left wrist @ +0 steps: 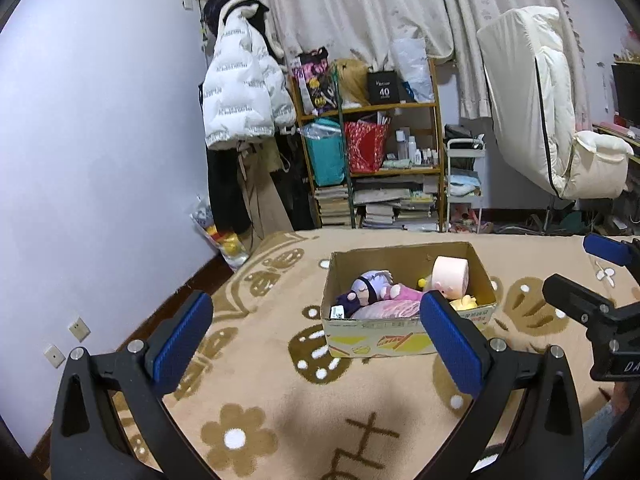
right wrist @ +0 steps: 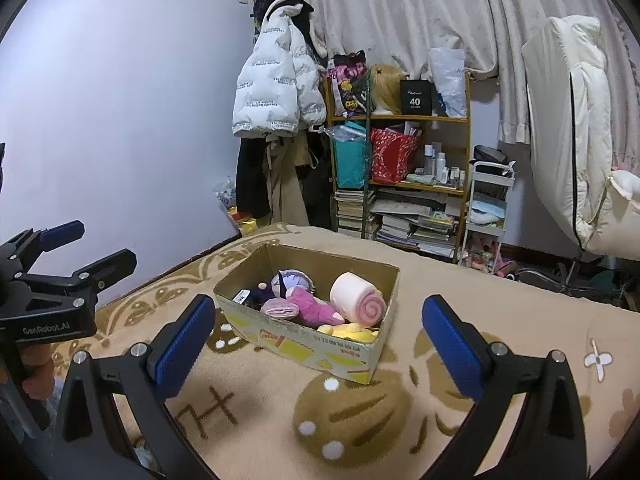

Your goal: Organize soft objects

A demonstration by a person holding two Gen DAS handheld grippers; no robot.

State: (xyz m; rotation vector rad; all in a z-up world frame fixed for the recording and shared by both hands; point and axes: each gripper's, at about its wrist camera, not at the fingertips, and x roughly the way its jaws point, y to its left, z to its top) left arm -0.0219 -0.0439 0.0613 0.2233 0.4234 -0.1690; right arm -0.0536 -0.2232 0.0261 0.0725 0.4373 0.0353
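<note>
Cardboard box sits mid-blanket, well clear of blanket edges. Soft toys gathered inside for containment: doll, pink roll, yellow plush. Left gripper wide, empty. Right gripper wide, empty, near box.

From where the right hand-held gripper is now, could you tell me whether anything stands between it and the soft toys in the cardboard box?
Nothing visible does. The right hand-held gripper is open over bare blanket, and the cardboard box lies straight ahead with its top open. Only its near wall rises before the pink rolled towel and purple-haired doll.
</note>
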